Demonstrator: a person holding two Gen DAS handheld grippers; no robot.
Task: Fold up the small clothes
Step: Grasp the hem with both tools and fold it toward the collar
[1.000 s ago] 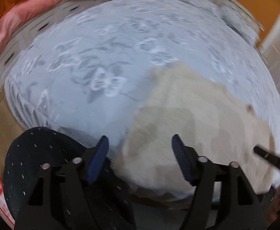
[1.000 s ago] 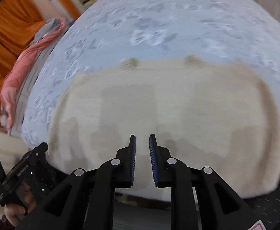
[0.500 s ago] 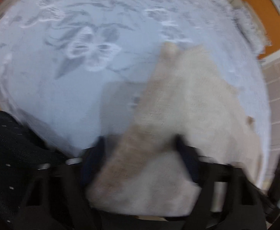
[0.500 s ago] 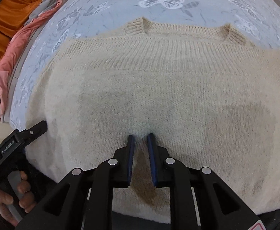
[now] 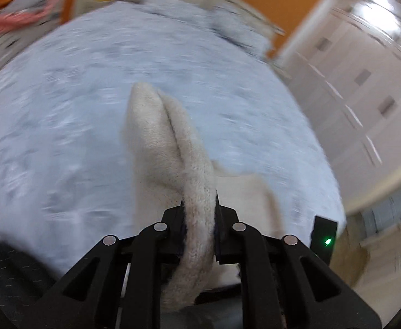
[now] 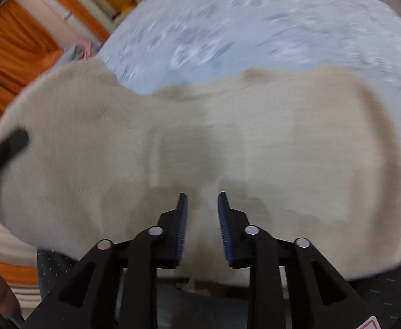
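Note:
A cream knitted sweater (image 6: 255,148) lies on the bed with its near hem at the bed's edge. My left gripper (image 5: 199,205) is shut on the sweater's left edge (image 5: 173,142) and holds it lifted off the bed, folded over itself. In the right wrist view that raised left part (image 6: 63,126) stands up beside the left gripper's black finger (image 6: 5,148). My right gripper (image 6: 201,205) hangs just above the sweater's near hem, jaws a little apart and holding nothing.
The bed has a pale blue butterfly-print cover (image 5: 63,104). A pink garment (image 5: 11,19) lies at the far left. White wardrobe doors (image 5: 364,82) stand to the right and orange curtains (image 6: 5,63) to the left. My dark dotted clothing (image 6: 55,268) is at the bed's near edge.
My left gripper closed on the sweater's left edge and lifted it up and inward. My right gripper's jaws opened slightly and it pulled back from the fabric.

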